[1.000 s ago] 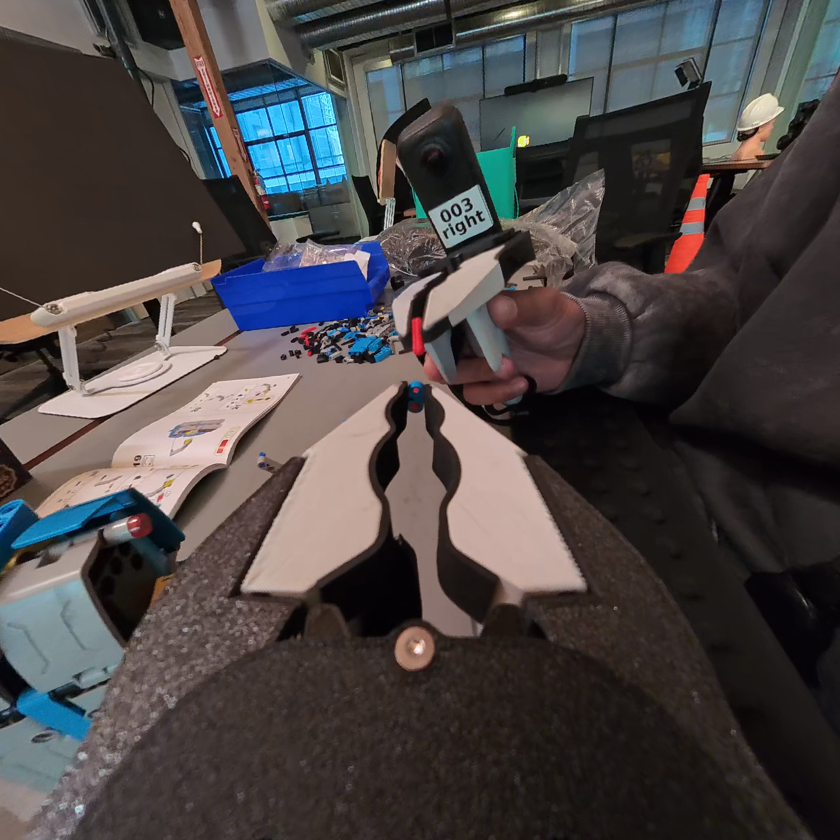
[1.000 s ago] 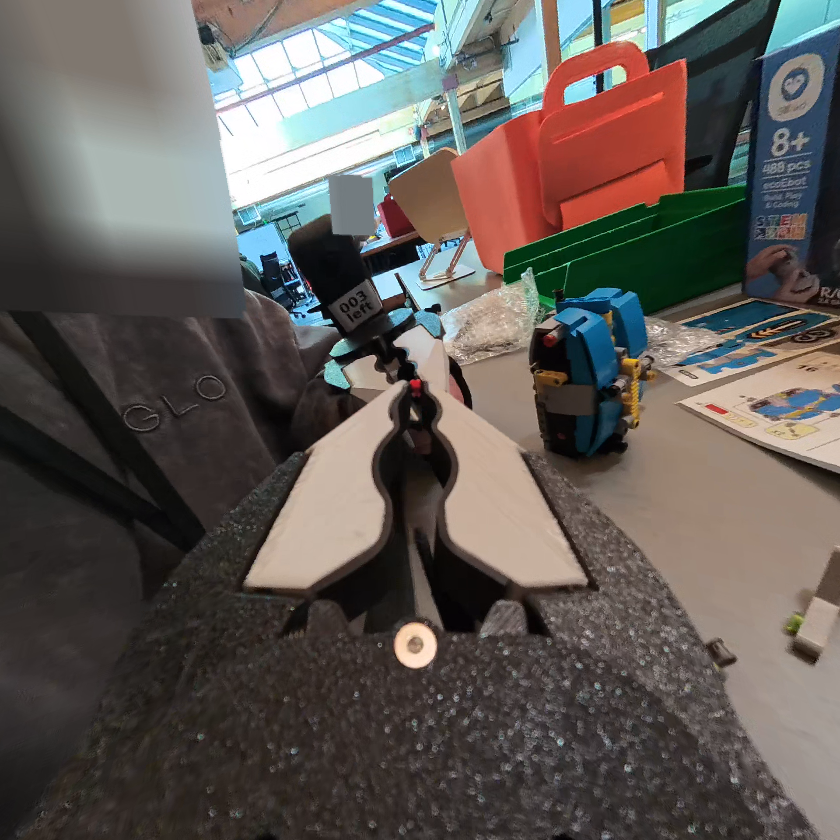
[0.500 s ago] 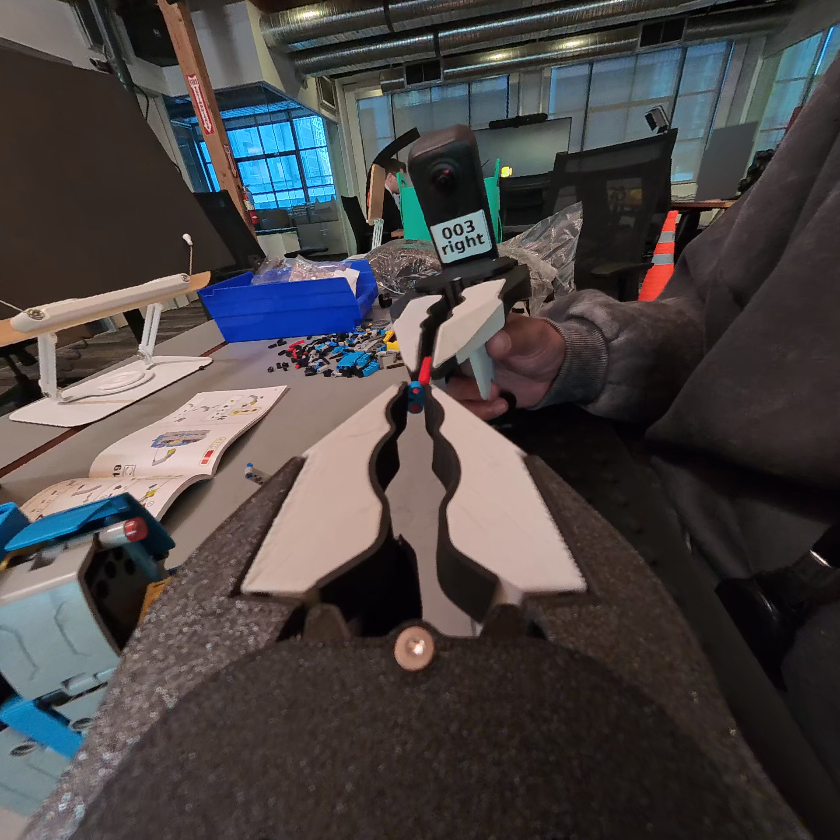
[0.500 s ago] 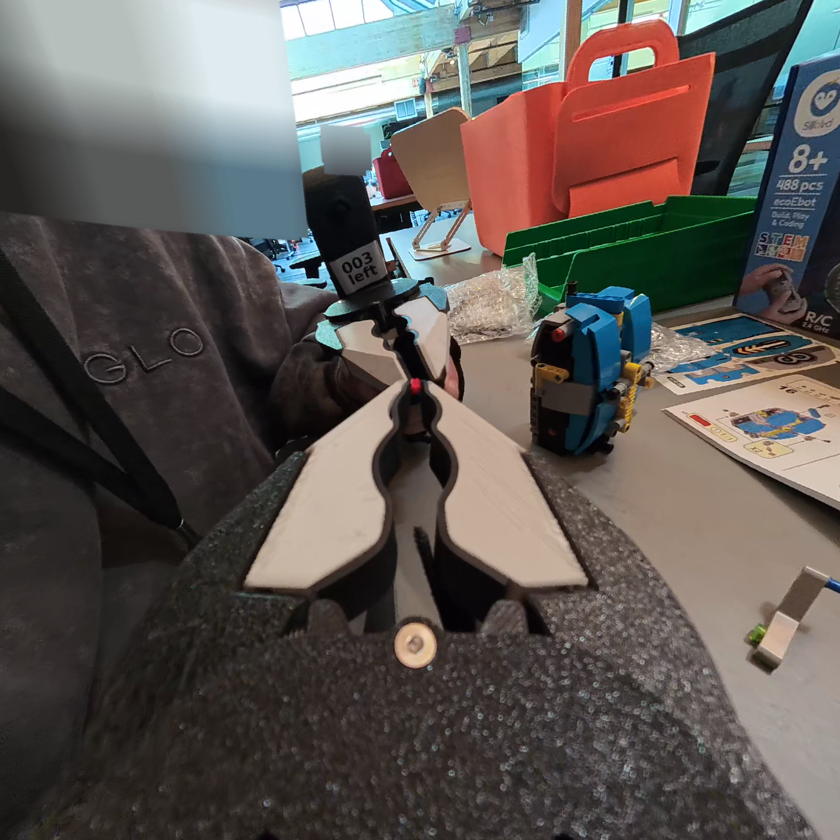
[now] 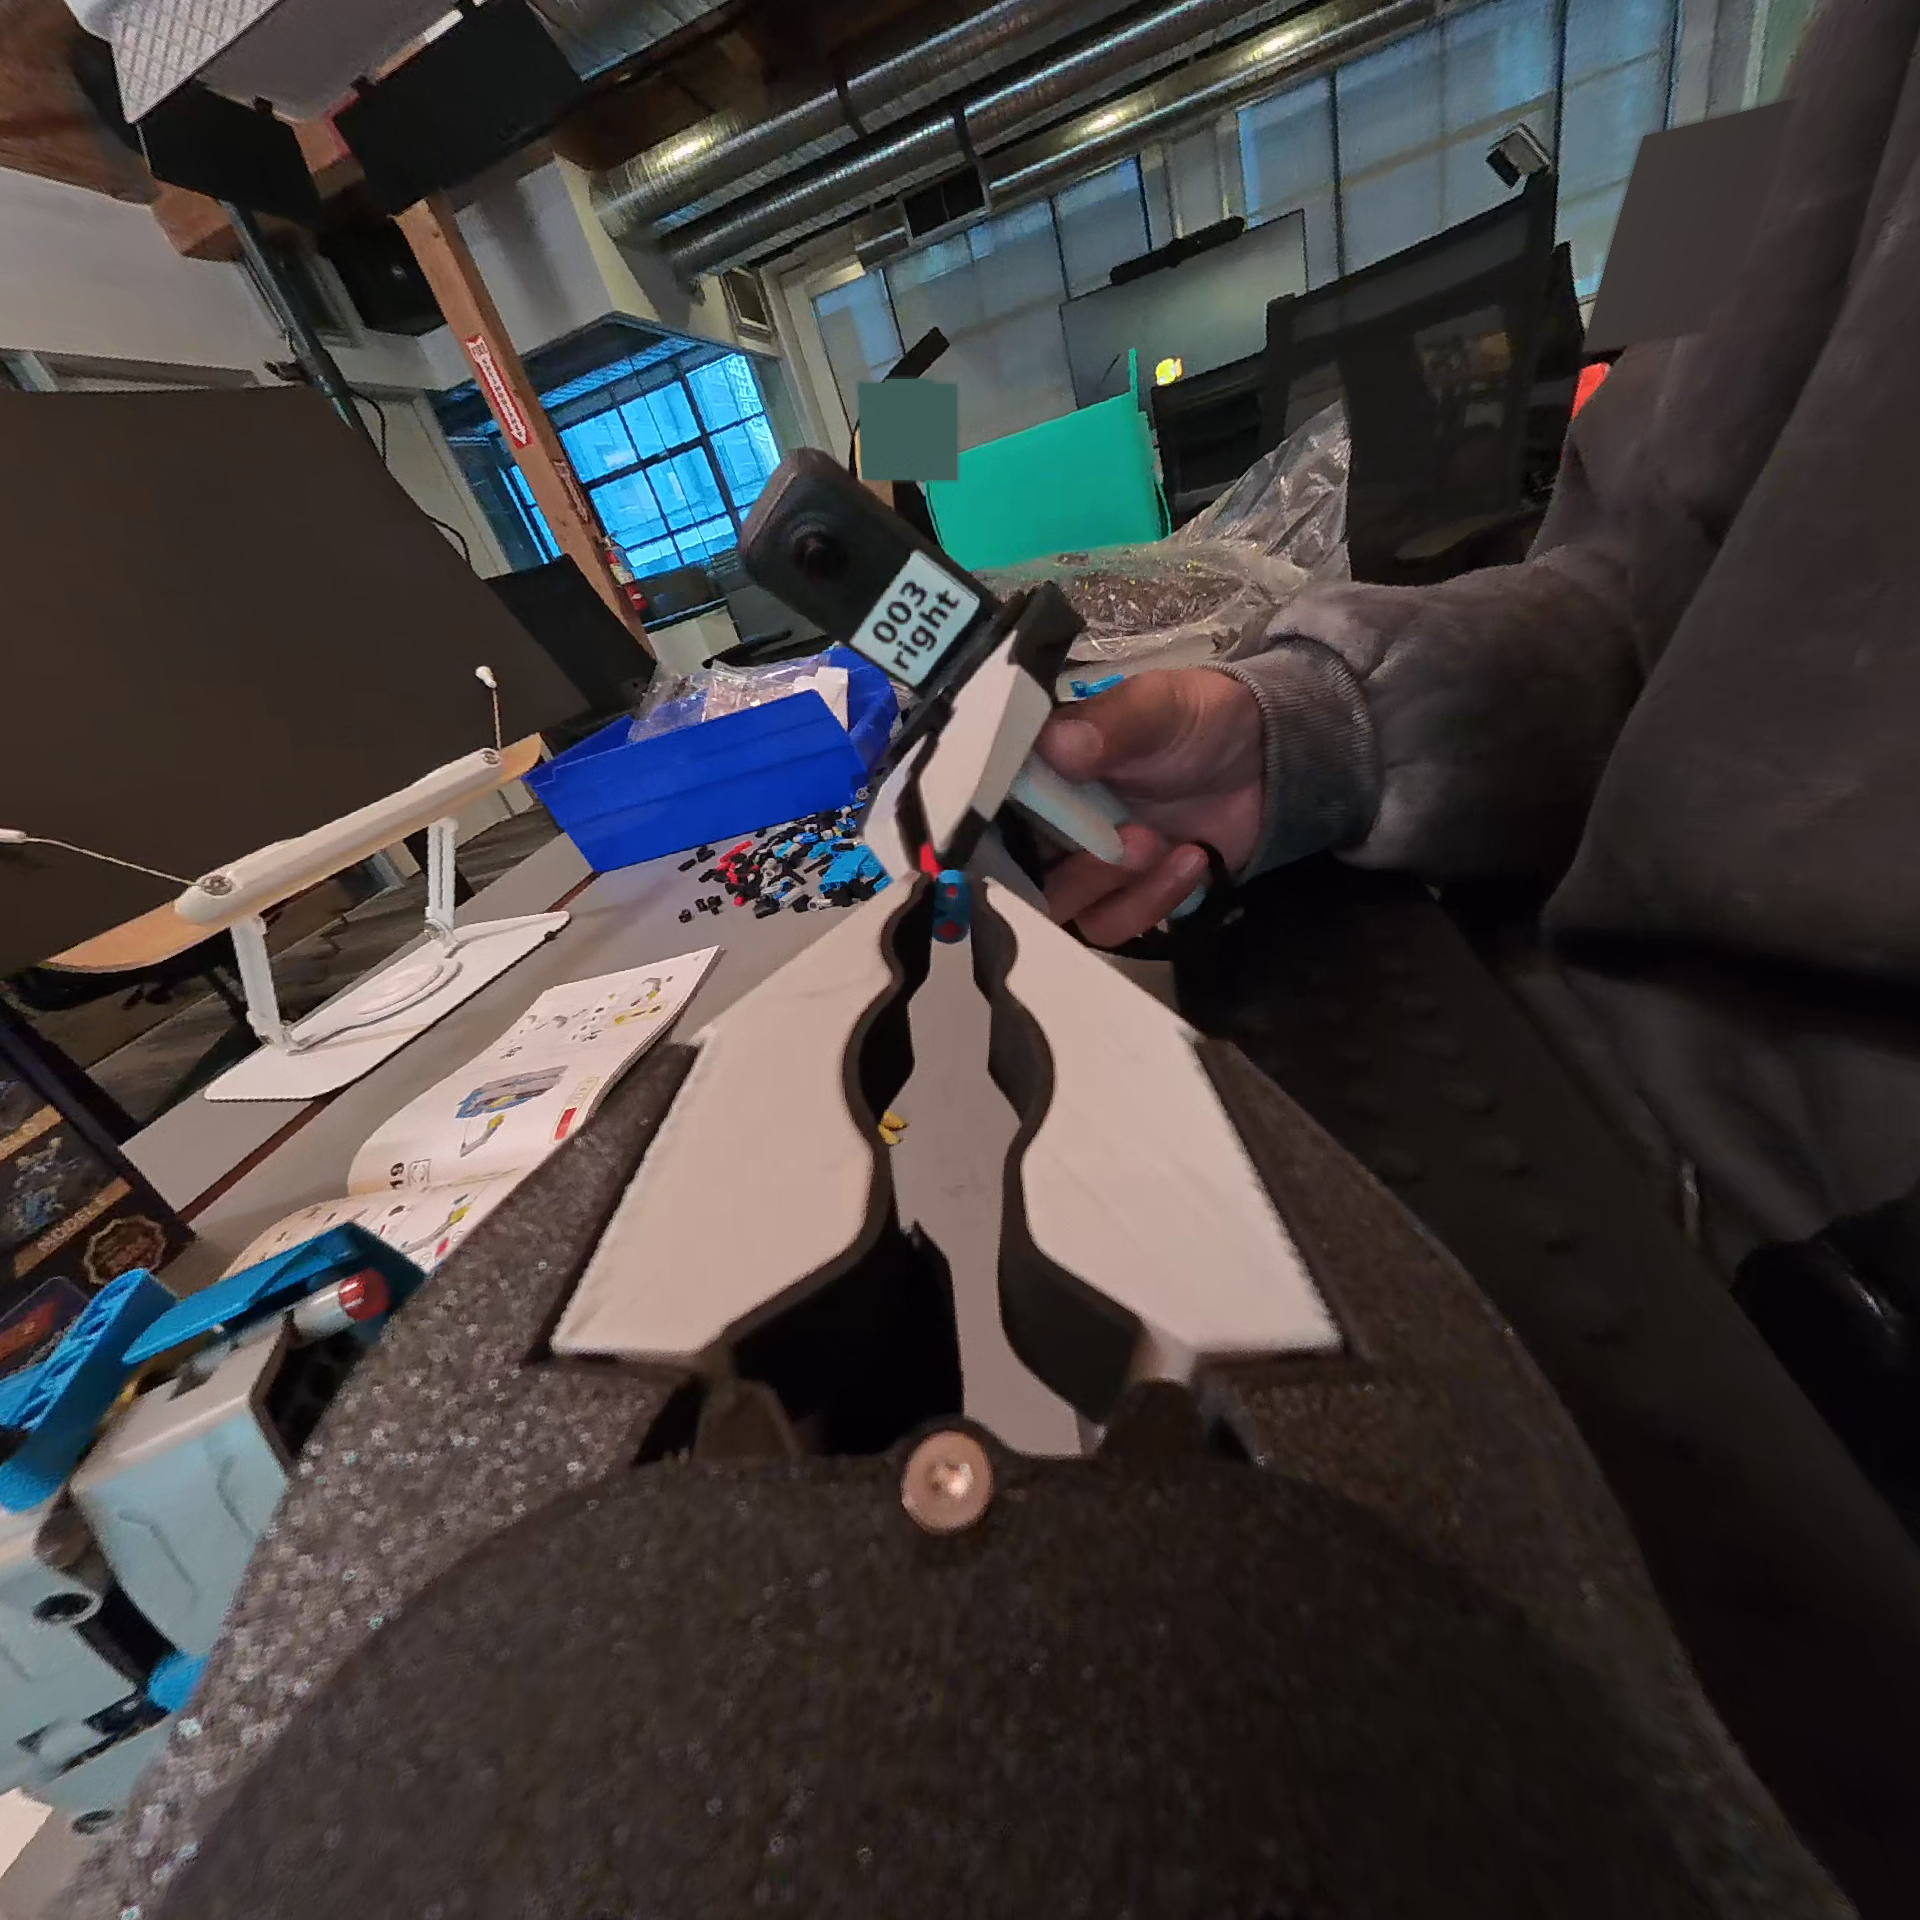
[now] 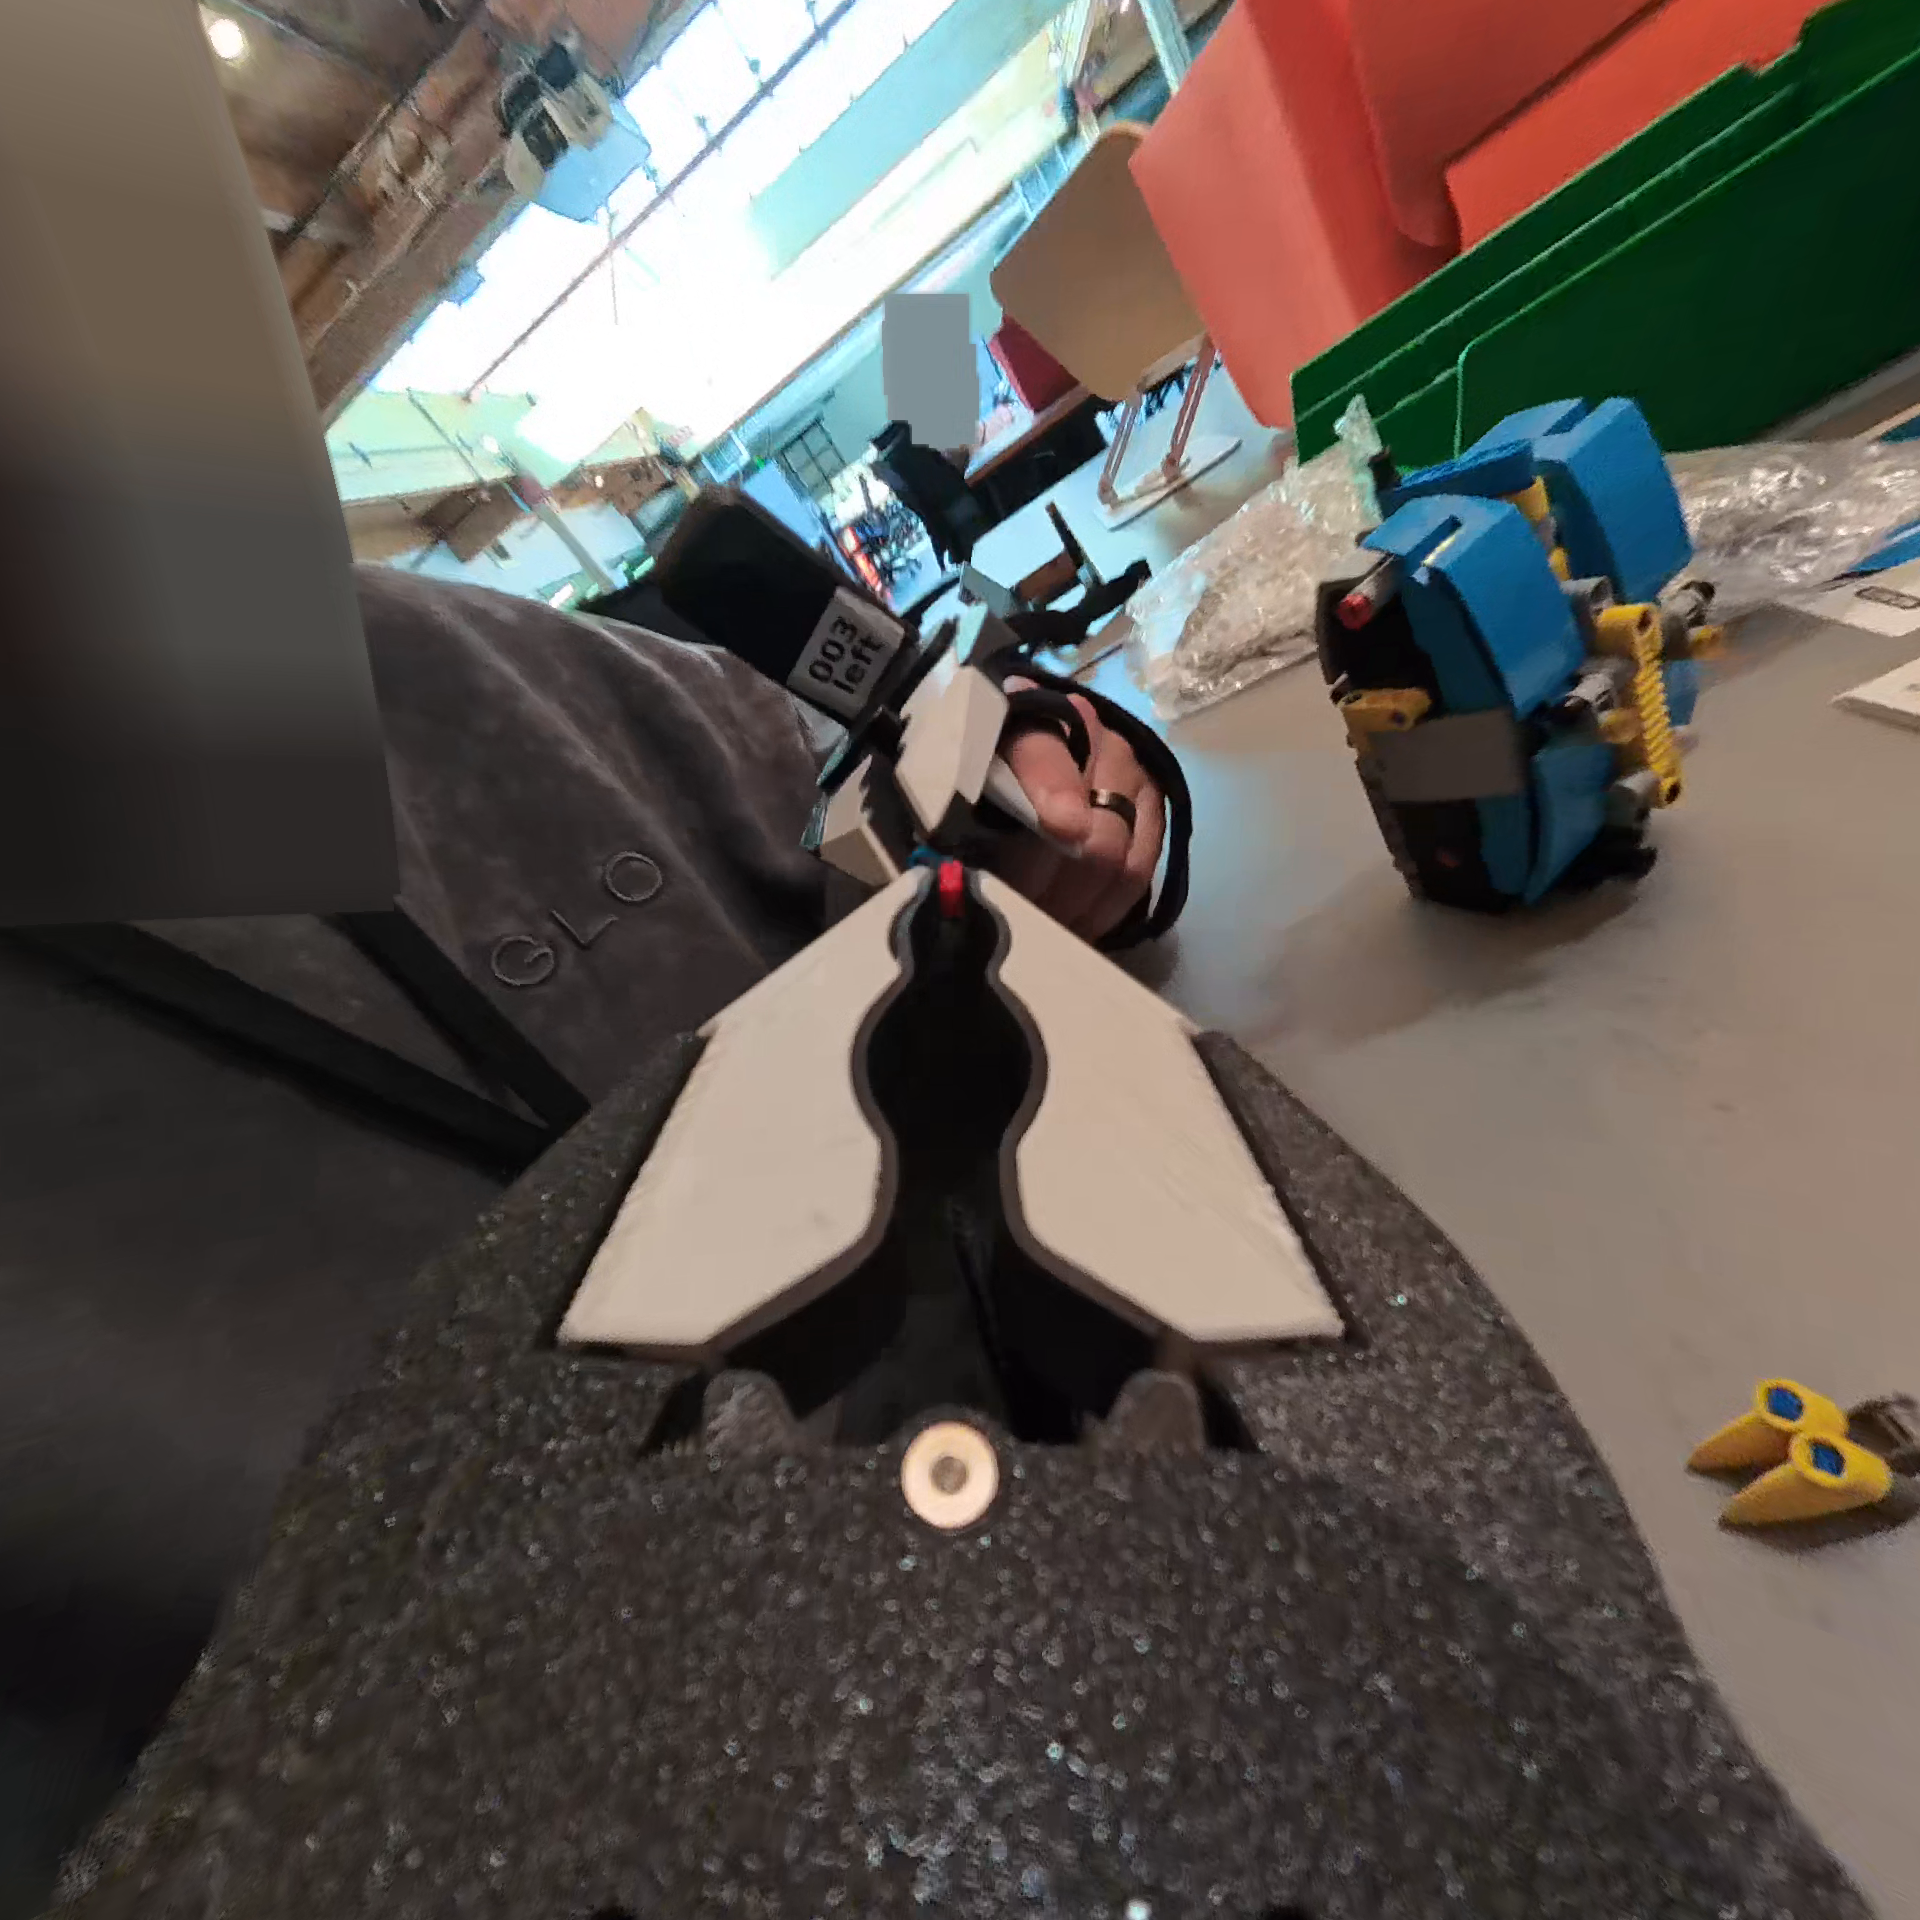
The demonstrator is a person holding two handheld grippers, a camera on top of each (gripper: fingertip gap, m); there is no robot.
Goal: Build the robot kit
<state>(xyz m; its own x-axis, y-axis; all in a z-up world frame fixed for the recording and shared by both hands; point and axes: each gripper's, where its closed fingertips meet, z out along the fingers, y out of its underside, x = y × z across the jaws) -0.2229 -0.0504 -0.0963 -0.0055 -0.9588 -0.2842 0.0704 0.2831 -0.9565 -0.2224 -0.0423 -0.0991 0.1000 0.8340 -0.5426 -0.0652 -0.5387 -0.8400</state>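
Left gripper (image 5: 948, 920) clamps small blue round piece (image 5: 950, 918); right gripper (image 6: 945, 896) pinches tiny red peg (image 6: 948, 891); since 0.5 s ago, tips have closed to near-touching (both tilted)

Your left gripper (image 5: 948, 914) pinches a small blue connector piece (image 5: 950, 918) at its fingertips while your right gripper (image 6: 945, 899) clamps a small red pin (image 6: 948, 891), the two tips meeting nose to nose just above the grey table's (image 6: 1558, 1091) edge.
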